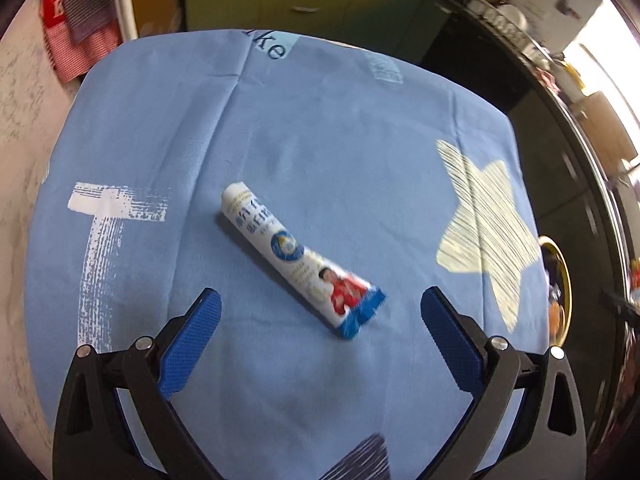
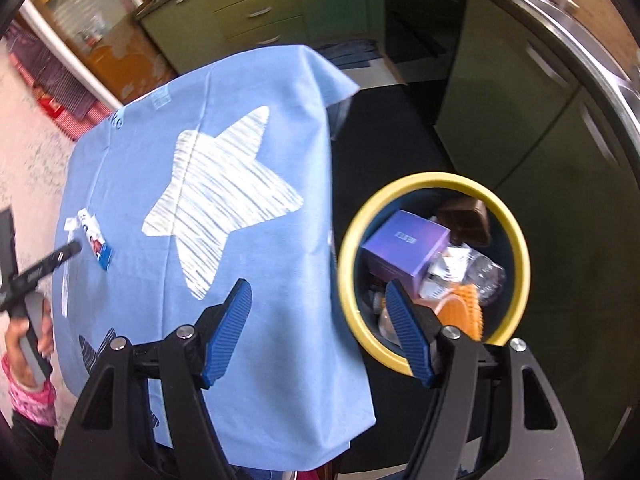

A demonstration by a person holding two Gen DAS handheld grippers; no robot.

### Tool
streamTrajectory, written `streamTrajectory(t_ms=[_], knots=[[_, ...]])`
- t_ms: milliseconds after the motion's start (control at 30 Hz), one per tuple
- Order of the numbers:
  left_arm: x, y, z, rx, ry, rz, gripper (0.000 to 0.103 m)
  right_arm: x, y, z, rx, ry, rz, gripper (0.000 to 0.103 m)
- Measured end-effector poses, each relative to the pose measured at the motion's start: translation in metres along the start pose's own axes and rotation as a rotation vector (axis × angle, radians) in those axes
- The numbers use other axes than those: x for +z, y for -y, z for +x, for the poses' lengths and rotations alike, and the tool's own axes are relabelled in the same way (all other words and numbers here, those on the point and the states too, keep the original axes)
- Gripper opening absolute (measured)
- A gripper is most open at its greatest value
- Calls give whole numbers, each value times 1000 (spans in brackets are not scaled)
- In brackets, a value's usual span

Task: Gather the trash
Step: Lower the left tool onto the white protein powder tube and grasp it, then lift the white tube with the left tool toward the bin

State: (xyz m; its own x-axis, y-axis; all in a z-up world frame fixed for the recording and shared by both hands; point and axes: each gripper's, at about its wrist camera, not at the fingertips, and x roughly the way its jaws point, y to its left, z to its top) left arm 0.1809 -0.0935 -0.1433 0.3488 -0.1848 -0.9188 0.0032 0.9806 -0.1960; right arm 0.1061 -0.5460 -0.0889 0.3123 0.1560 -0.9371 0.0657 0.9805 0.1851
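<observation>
1. Wrapper (image 1: 298, 258) lies flat at frame centre on the blue-clothed desk (image 1: 340, 128); long axis runs upper left to lower right, blue crimped end at lower right.
2. Left claw (image 1: 320, 316): released, jaws wide, empty, just short of the wrapper.
3. Right claw (image 2: 318, 324): released, empty, straddling the desk edge and the bin (image 2: 348, 232) at right of frame, which holds trash.

Place: you're in a home kitchen | cues: green drawer cabinets (image 2: 256, 4), dark countertop (image 1: 500, 20), hanging dish towels (image 1: 80, 20)
</observation>
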Motion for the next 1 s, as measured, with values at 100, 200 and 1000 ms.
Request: streamTrajectory(t_ms=[100,200,1000], knots=[[9,3,14,50,-24,-48,98,1,-2,8,17,-14,-15,66],[15,0,24,77,-50,-89,98,1,0,13,29,-23,-19,66],[25,28,44,119,-163,48,44,-7,7,17,72,-40,-14,66]])
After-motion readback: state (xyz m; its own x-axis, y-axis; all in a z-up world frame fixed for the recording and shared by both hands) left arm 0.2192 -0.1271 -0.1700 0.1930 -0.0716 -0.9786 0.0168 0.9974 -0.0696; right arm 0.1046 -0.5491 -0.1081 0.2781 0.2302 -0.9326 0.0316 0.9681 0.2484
